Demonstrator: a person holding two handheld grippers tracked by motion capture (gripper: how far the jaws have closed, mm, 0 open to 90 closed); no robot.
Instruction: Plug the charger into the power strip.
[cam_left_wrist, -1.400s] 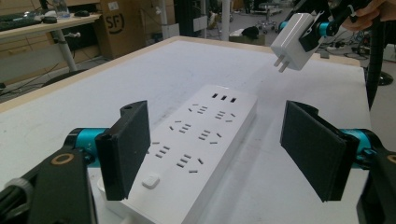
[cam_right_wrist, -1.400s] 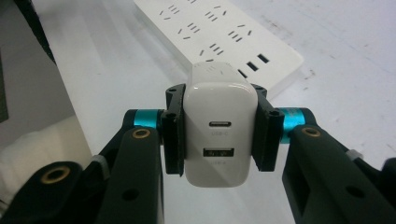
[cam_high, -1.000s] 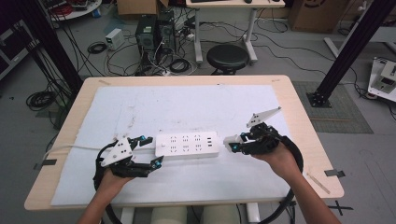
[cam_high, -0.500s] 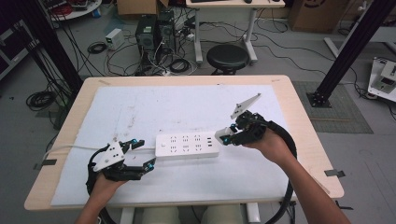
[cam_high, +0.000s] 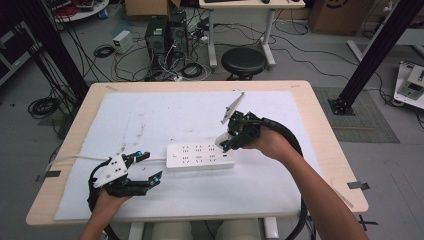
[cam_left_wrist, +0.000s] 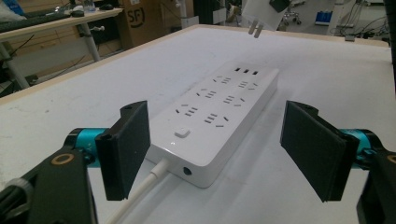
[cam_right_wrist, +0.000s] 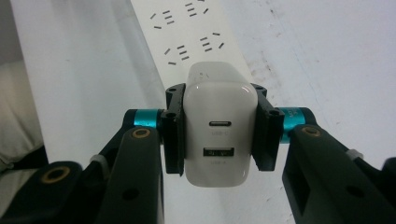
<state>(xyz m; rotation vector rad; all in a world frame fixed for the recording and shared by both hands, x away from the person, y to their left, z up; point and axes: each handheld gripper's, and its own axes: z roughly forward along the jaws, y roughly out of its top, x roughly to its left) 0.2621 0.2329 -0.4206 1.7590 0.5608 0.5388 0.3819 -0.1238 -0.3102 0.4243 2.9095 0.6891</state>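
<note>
I have the white charger (cam_right_wrist: 215, 126) clamped between the pads of my right gripper (cam_right_wrist: 215, 128), one pad on each flat side, its two ports facing my camera. In the high view the charger (cam_high: 222, 140) hangs just above the right end of the white power strip (cam_high: 200, 155), and I cannot tell for certain whether it touches it. From the left gripper view the charger (cam_left_wrist: 261, 11) shows with its metal prongs pointing down over the far end of the power strip (cam_left_wrist: 219, 116), with a gap under them. The strip lies flat on the white mat (cam_high: 165, 115), lengthwise across the table (cam_high: 330, 130), its cable (cam_high: 70, 160) leaving the left end. My left gripper (cam_high: 147, 166) sits just beside that cable end of the strip, with its jaws wide apart and nothing between the pads; the strip's near corner lies ahead of them, not touched. Beyond the table, past the strip, stands a black stool (cam_high: 243, 60).
</note>
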